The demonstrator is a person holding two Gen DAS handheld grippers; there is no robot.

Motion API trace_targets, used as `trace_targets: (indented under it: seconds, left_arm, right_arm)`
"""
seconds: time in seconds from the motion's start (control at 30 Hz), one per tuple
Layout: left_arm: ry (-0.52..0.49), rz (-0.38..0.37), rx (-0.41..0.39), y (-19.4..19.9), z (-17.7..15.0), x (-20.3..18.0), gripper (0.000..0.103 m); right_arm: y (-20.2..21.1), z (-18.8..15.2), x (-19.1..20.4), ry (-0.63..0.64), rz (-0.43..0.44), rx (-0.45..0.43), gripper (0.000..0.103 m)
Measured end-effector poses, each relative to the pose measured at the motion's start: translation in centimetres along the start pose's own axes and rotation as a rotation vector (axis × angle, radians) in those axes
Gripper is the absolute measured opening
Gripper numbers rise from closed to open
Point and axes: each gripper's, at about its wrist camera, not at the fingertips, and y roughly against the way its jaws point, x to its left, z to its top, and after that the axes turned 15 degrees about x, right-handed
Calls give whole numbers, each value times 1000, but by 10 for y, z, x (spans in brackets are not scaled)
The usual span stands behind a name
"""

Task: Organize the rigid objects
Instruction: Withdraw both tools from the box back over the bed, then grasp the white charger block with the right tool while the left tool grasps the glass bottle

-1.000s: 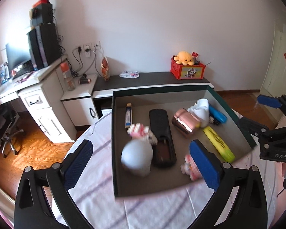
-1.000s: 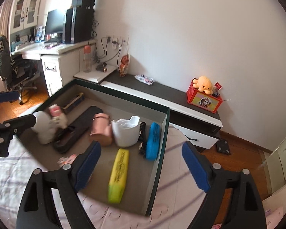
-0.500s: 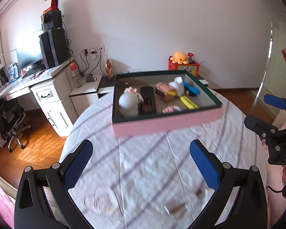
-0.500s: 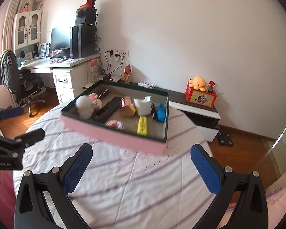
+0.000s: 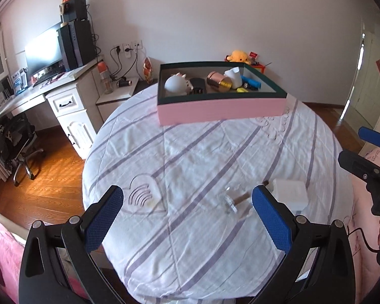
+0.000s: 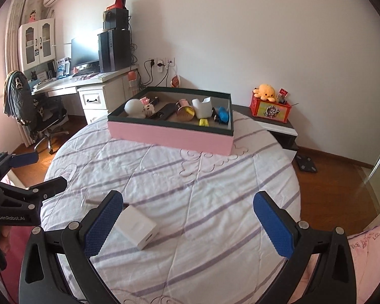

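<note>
Both claws, left (image 5: 187,215) and right (image 6: 187,224), gape empty; the white charger (image 6: 135,226) lies beside the right claw's left finger, which could nudge it off the desk (image 6: 215,190), far from the pink box (image 6: 169,134)

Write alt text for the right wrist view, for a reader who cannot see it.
The open right gripper hovers over a round table with a striped white cloth, a white charger block lying just beside its left finger. At the table's far side sits a pink box holding assorted small objects; the left gripper, also open, enters from the left edge.
</note>
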Motion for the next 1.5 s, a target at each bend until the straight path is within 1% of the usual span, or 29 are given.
trace_targets:
  seconds: [0.17, 0.23, 0.37, 0.57, 0.6, 0.67, 0.73, 0.77, 0.87, 0.97, 1.23, 1.27, 1.4, 1.5]
  left_arm:
    - [44, 14, 32, -5, -13, 15, 103]
    - [55, 11, 32, -4, -17, 20, 103]
    - [50, 9, 36, -5, -19, 20, 103]
    - [34, 1, 46, -8, -19, 17, 103]
    - [31, 2, 48, -9, -19, 16, 103]
    - [24, 0, 49, -10, -18, 15, 103]
    - [19, -4, 51, -11, -17, 13, 103]
    - [14, -6, 53, -12, -16, 11, 103]
    - [-4, -12, 56, -17, -12, 4, 103]
    - [-15, -18, 60, -22, -9, -3, 103]
    - [-56, -28, 93, -42, -1, -23, 103]
    - [-58, -30, 97, -45, 0, -26, 103]
    - [-87, -26, 114, -58, 3, -39, 103]
    - [-104, -28, 127, -70, 5, -49, 103]
  right_arm:
    - [-19, -17, 14, 16, 28, 59, 103]
    - [-29, -21, 21, 28, 32, 76, 103]
    - [-49, -23, 34, 53, 51, 120, 103]
    - [-73, -20, 46, 89, 90, 158, 103]
    - [-77, -18, 48, 104, 94, 161, 101]
    - [-82, -16, 49, 118, 97, 173, 92]
    - [-87, -15, 47, 124, 118, 184, 65]
    - [-88, -15, 45, 121, 122, 184, 65]
    - [-90, -13, 39, 121, 129, 175, 64]
    - [-94, -9, 29, 104, 115, 170, 64]
    - [-111, 17, -15, 22, 71, 175, 64]
    - [-113, 19, -20, 8, 73, 175, 64]
    - [-115, 19, -38, -51, 148, 160, 64]
    - [-116, 19, -33, -29, 125, 161, 64]
